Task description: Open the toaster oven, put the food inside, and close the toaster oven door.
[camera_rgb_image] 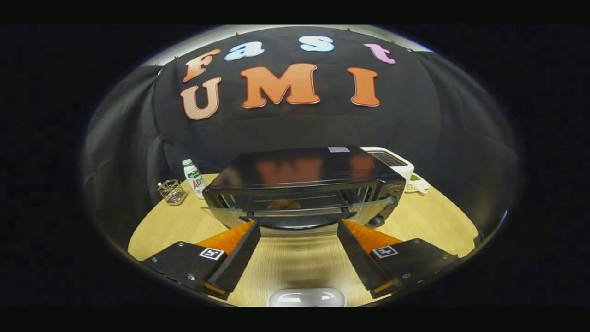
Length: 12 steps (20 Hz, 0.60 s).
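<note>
Fingers [251, 242] of my gripper [298, 225] stand spread wide apart, released, with nothing held between them; I see bare wooden table [295, 267] in the gap. Just ahead of the fingertips is the toaster oven [304, 184], a dark box facing me squarely. Its glass door [295, 213] hangs down and forward, open, with the door's front edge lying just beyond the two tips and about level with them. I cannot tell whether either tip touches it. Through the opening I make out the wire rack [299, 203] and a round, brownish piece of food [283, 205] sitting on it, left of the middle. Knobs [392, 200] run down the oven's right side. Past the oven to the left, near the cloth wall, stands a small white bottle [193, 177] with a green label, and beside that a little wire basket [172, 191]. Behind the oven's right corner I see a white appliance [392, 159] with something pale and flat at its foot.
</note>
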Each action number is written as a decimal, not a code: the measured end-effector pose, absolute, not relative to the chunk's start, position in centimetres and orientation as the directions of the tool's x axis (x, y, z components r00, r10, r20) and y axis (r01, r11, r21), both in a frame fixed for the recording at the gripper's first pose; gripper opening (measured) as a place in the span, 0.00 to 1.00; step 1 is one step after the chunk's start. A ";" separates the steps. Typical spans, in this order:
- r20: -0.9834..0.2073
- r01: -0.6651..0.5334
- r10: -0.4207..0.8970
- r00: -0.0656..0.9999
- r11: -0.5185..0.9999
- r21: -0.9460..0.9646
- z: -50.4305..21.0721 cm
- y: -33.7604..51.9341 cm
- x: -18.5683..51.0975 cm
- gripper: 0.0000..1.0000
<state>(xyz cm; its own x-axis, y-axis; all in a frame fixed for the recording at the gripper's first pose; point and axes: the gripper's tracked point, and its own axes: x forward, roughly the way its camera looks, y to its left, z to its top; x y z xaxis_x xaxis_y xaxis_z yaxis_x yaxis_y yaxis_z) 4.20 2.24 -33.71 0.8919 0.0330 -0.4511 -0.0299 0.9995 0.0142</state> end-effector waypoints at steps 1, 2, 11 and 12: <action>-0.444 -0.031 0.035 0.895 0.999 0.017 -33.5 2.3 4.5 1.00; -0.445 -0.033 0.036 0.895 0.999 0.016 -33.4 2.5 4.6 1.00; -0.371 -0.043 0.033 0.928 0.999 -0.019 -26.9 2.4 5.8 1.00; -0.359 -0.041 0.029 0.933 0.999 -0.025 -25.8 2.3 5.8 1.00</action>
<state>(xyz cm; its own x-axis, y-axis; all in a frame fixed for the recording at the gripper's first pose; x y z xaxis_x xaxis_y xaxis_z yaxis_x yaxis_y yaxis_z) 5.79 2.31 -25.75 0.9328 0.0289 -0.3592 -0.0405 0.9989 -0.0248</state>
